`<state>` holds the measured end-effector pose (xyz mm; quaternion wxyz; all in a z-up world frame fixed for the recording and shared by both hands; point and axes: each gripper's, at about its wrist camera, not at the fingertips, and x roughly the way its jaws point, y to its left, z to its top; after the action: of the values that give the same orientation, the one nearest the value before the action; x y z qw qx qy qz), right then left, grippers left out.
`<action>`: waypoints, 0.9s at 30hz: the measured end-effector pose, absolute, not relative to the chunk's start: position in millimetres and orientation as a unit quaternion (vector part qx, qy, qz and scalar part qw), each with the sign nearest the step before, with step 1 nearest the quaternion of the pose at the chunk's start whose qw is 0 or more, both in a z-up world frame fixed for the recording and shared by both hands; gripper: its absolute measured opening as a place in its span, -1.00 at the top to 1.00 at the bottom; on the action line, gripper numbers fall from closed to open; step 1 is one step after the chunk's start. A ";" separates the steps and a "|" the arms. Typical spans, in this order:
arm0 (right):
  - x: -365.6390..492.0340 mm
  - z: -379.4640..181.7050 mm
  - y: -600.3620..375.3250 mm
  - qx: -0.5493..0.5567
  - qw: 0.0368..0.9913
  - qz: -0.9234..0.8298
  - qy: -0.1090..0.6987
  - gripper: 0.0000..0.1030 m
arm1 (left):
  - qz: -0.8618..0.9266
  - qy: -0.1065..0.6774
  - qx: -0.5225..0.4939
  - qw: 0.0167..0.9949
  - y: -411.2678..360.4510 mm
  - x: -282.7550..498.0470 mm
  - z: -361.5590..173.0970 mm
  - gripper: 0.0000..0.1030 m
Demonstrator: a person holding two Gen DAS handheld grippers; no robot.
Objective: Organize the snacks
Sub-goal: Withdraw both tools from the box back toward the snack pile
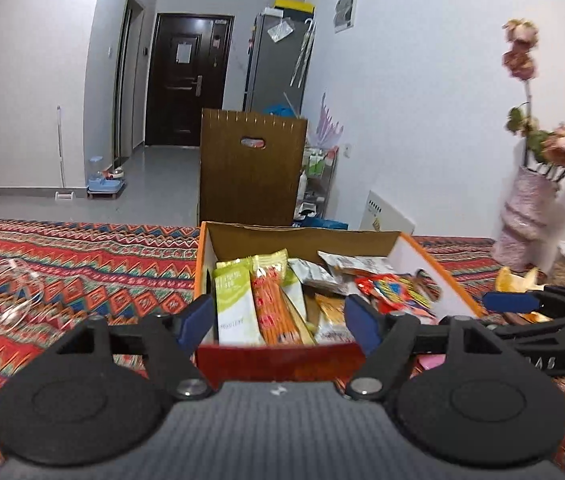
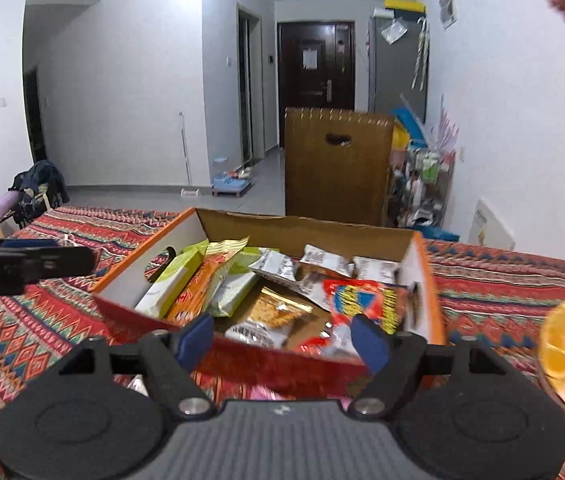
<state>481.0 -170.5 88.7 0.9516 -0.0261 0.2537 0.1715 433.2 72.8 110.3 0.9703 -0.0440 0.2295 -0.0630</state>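
Blue-padded fingers of the left gripper (image 1: pixel 278 322) stand wide apart and empty before the red near wall of the cardboard box (image 1: pixel 282 360). Right gripper (image 2: pixel 284 338) likewise gapes empty at that edge. Glossy snack packets (image 2: pixel 242 280) crowd the box at mid-frame; bare woven patterned tablecloth (image 1: pixel 82 272) stretches lower left.

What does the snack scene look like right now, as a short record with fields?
container: open cardboard box with orange rim
contents: green packets, orange-striped packet, silver packets, red and yellow packet
surface: patterned tablecloth
left tongs: open, empty, at the box's near wall
right tongs: open, empty, at the box's near wall
beside box: plate of orange slices, vase of dried flowers
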 end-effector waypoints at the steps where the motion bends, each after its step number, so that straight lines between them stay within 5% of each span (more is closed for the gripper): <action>1: 468.4 91.2 -175.1 -0.026 0.953 0.170 0.250 -0.50 | -0.068 0.227 -0.041 0.971 72.0 417.9 112.4 -0.54; 16: 282.1 77.8 -213.4 -0.036 0.965 0.159 0.205 -0.70 | -0.069 0.221 -0.030 0.972 46.0 235.8 92.9 -0.70; 27: 205.8 25.9 -219.2 -0.019 0.960 0.141 0.242 -0.70 | -0.057 0.270 -0.032 0.961 37.4 182.5 52.2 -0.70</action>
<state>205.8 -219.2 25.9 0.9597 -0.0185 0.2424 0.1409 182.5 37.4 52.2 0.9608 -0.0322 0.2695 -0.0567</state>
